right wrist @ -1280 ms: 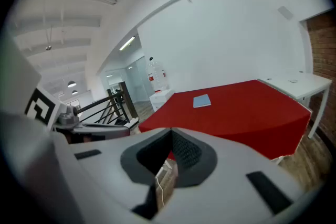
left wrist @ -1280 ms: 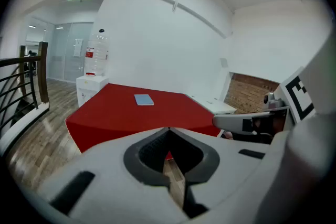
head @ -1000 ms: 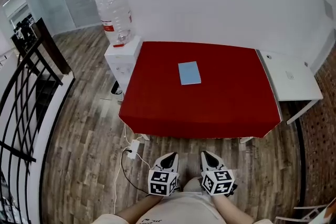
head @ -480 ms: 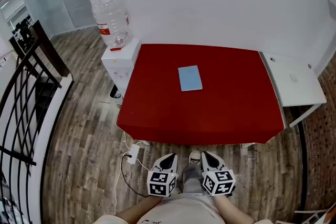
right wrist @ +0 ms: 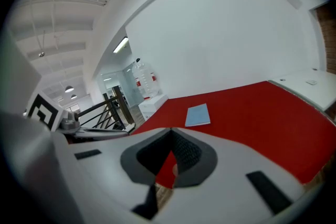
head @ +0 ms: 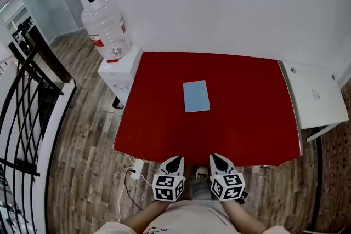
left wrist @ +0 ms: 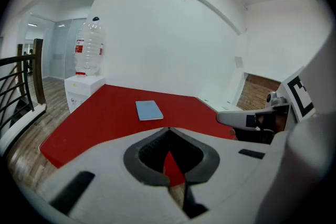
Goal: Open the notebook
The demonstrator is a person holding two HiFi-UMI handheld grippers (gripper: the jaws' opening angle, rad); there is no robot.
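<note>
Held low and side by side at the near edge of the red counter [head: 159, 118]: left gripper [head: 176, 159] and right gripper [head: 215, 157]. Clenched on both, jaws tip to tip, grasping nothing; through the hollow behind the tips, only a sliver of red counter and wood floor.

Well ahead of both sets of jaws, apart from them, near the counter's middle: pale blue notebook [head: 196, 96], flat, cover down. In the left gripper view, beyond the closed tips of the left gripper [left wrist: 168, 128] and a little left of them, notebook [left wrist: 149, 110]. In the right gripper view, beyond the right gripper [right wrist: 170, 129] and a little to the right, notebook [right wrist: 198, 115].

Far ahead and left of the jaws, off the counter's corner: water bottle [head: 104, 27] on a white stand. Right of the jaws, beside the counter: white side table [head: 321, 101].
</note>
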